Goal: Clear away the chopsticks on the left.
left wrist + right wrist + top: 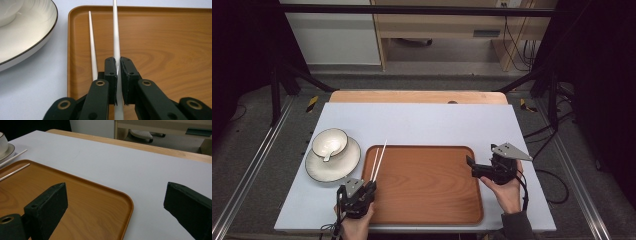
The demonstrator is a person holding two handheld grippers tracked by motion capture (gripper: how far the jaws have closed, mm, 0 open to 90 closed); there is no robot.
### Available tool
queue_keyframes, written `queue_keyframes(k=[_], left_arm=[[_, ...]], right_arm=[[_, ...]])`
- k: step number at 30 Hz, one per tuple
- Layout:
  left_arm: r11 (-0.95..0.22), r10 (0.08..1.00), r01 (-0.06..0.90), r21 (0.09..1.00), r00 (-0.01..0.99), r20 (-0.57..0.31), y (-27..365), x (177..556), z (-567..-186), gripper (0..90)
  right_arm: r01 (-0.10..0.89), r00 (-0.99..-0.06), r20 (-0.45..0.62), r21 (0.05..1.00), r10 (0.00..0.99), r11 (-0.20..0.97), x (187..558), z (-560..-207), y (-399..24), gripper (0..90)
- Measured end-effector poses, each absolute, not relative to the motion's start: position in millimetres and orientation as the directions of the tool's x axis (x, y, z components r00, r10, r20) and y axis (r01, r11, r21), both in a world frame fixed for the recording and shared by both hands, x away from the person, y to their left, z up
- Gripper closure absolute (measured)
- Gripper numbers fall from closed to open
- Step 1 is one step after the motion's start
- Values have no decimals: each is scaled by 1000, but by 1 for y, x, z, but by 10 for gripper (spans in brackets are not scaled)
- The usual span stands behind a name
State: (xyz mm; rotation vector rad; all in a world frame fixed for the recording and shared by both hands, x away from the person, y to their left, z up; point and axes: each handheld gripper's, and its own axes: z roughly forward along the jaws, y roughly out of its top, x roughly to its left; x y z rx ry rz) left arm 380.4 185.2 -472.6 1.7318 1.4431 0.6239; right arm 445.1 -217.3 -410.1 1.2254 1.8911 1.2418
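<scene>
Your left hand-held gripper [119, 72] pinches one white chopstick [115, 37] over the tray's left edge.

In the high view your left hand-held gripper [371, 187] sits at about 7 o'clock on the worktop [427, 122], jaws pressed onto the chopstick, which points toward 12 to 1 o'clock across the wooden tray [427, 185]. A second chopstick [92, 45] lies just beside it on the tray, outside the jaws, its shaft running nearly parallel. The plate [348, 165] with the bowl [330, 142] on it rests at 9 o'clock, just left of the tray. Your right hand-held gripper [470, 167] hovers at 3 o'clock over the tray's right edge, jaws spread wide with nothing between them.
</scene>
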Motion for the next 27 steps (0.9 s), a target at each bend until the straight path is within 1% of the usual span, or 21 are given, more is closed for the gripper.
queue_keyframes(k=[13,17,27], left_arm=[[-78,971,611,788,224,-78,180,384,-482,839],[-104,971,625,774,232,-57,178,385,-482,838],[-111,972,623,774,231,-47,176,385,-482,833]], right_arm=[[385,-423,32,911,906,148,445,-410,-218,56],[383,-422,31,912,906,147,445,-410,-219,56],[382,-422,33,913,906,144,445,-410,-219,56]])
